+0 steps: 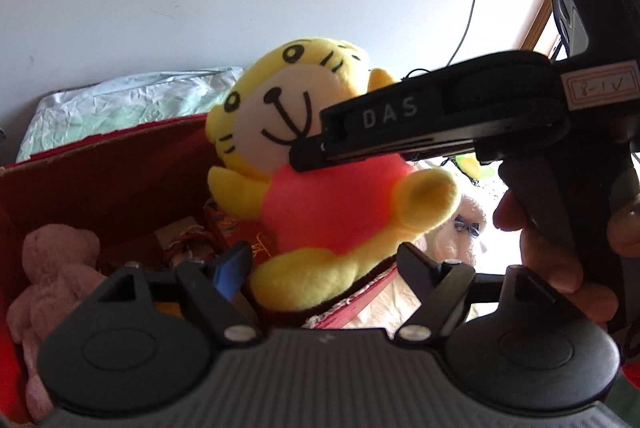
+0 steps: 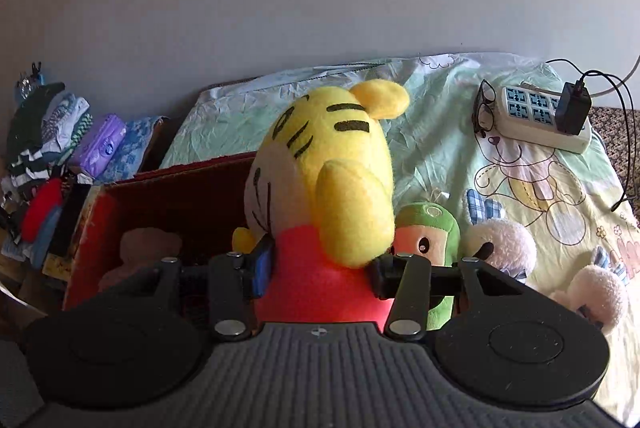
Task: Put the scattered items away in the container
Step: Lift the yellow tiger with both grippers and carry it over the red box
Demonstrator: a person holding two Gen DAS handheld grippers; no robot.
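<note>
The right claw (image 2: 318,274) pinches the yellow tiger toy (image 2: 332,188) by its red middle, holding it above the near right edge of the red box (image 2: 160,184) on the bed (image 2: 440,108). The left claw (image 1: 324,268) hangs spread and empty just before the toy. One brown teddy (image 2: 148,248) already lies inside the box, near its left wall. Left to tidy, as far as I can see: the green toy (image 2: 432,236) and two white fluffy toys (image 2: 504,244) lying on the bed beside the box's right side, plus the tiger itself
</note>
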